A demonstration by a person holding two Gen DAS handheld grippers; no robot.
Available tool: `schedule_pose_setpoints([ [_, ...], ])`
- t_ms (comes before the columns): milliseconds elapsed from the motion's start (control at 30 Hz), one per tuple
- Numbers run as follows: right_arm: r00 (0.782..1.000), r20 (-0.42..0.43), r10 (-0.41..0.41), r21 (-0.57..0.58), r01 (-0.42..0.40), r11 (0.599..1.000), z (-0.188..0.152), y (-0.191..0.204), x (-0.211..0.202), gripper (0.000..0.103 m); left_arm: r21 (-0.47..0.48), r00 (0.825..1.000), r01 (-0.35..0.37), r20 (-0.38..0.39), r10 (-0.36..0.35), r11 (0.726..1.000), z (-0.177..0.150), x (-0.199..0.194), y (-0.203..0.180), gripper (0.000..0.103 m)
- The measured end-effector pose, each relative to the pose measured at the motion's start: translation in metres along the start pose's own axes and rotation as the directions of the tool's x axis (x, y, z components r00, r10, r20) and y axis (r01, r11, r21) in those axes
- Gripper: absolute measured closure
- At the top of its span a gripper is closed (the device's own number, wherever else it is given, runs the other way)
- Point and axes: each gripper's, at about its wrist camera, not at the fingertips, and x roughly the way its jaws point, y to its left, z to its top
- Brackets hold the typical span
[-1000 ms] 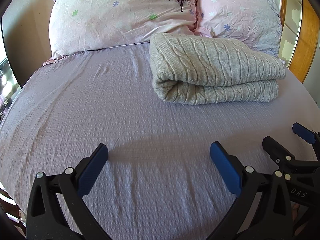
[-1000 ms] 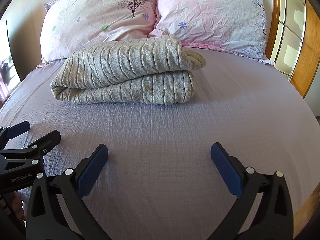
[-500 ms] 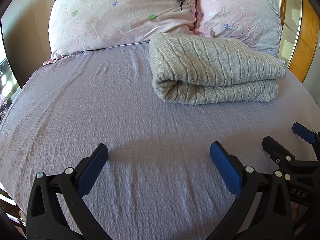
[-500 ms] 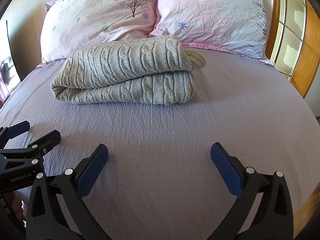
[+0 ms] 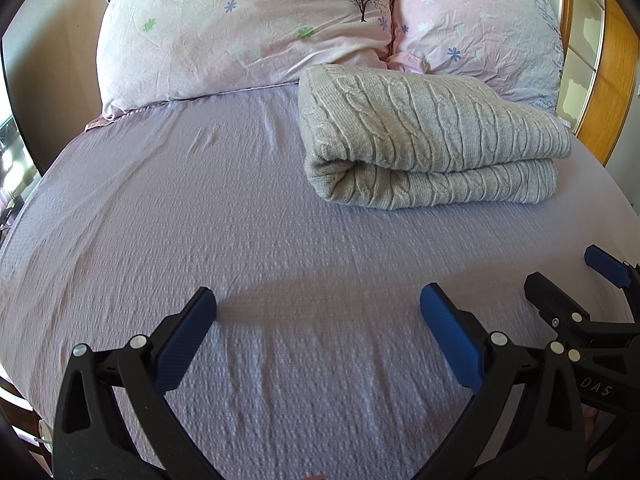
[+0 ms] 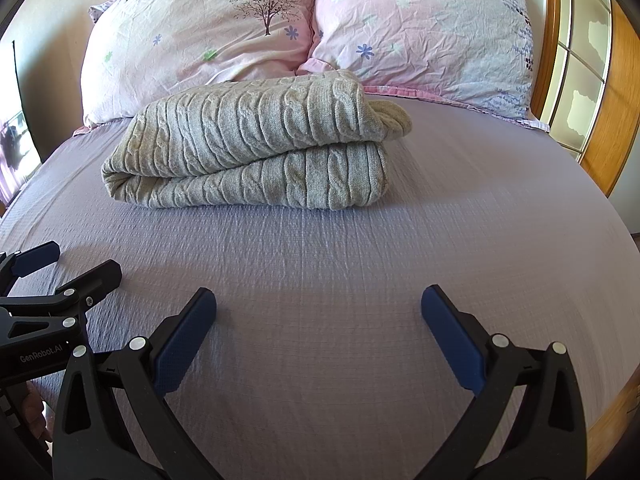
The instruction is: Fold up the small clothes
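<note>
Item one: grey cable-knit sweater, folded into a thick two-layer bundle, lying on the lilac bedsheet toward the head of the bed, its far edge touching the pillows; from my left camera it sits up and to the right, rolled fold facing left. Item two: my right gripper, jaws spread wide, blue pads bare, nothing between them, hovering low over the sheet well short of the sweater. Item three: my left gripper, likewise released and empty, blue-padded fingers apart over bare sheet; each gripper shows at the edge of the other's view, side by side. Item four: two pink pillows, the left one printed with a bare tree and small flowers, the right one with flowers, propped behind the sweater. Item five: wooden-framed panelled screen along the bed's right side.
</note>
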Motion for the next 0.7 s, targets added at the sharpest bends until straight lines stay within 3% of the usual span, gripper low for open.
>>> schedule_pose_setpoints([
  [700, 1.000, 0.000, -0.001, 0.001, 0.001, 1.000, 0.0002, 0.0002, -0.0009, 0.001, 0.006, 0.999, 0.015, -0.051, -0.014, 1.000, 0.0038, 0.0054, 0.0019, 0.002],
])
